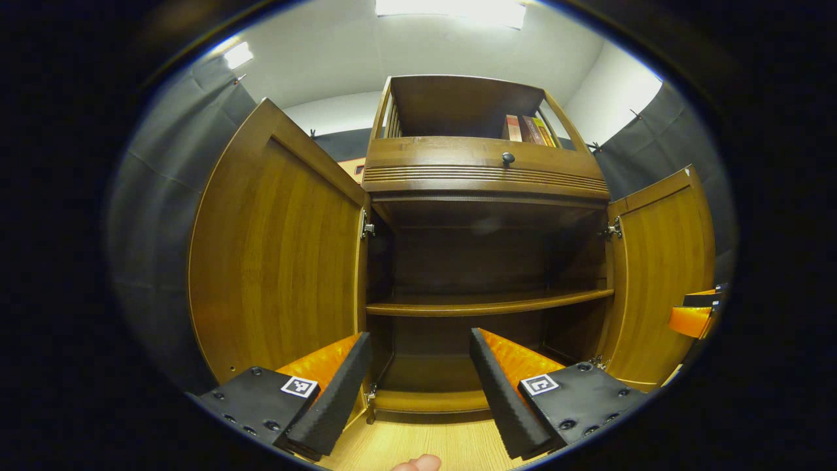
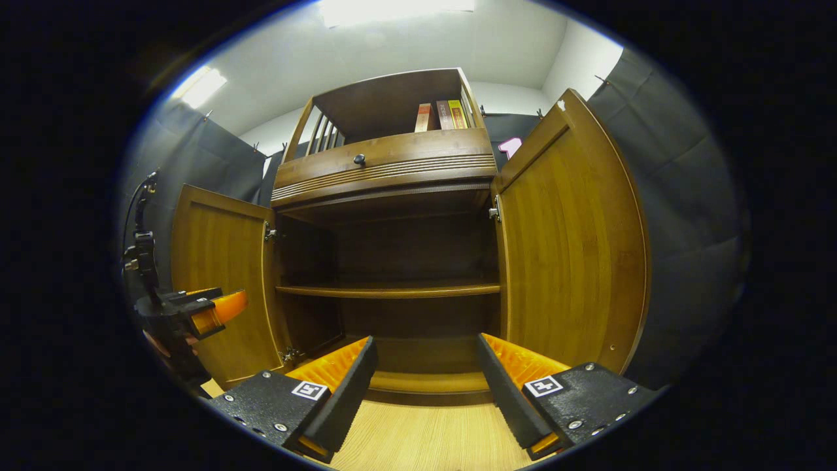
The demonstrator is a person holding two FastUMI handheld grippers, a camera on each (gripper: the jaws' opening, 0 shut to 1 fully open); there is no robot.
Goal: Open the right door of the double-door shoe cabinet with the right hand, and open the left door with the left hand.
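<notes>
The brown wooden shoe cabinet (image 1: 487,176) stands in front of me with both doors swung wide. In the left gripper view the left door (image 1: 274,261) hangs close by on the left and the right door (image 1: 660,261) on the right. My left gripper (image 1: 418,386) is open, holds nothing, and points into the dark interior beside the left door. In the right gripper view the right door (image 2: 569,261) is near on the right and the left door (image 2: 222,288) farther off. My right gripper (image 2: 425,386) is open with nothing between its fingers. Each gripper is apart from its door.
Inside, one shelf (image 1: 484,302) crosses the cabinet at mid height. Above it is a drawer with a dark knob (image 1: 508,157), and books (image 1: 529,129) stand in the top compartment. A light wooden floor (image 2: 425,438) lies below. The left gripper (image 2: 189,314) shows before the left door.
</notes>
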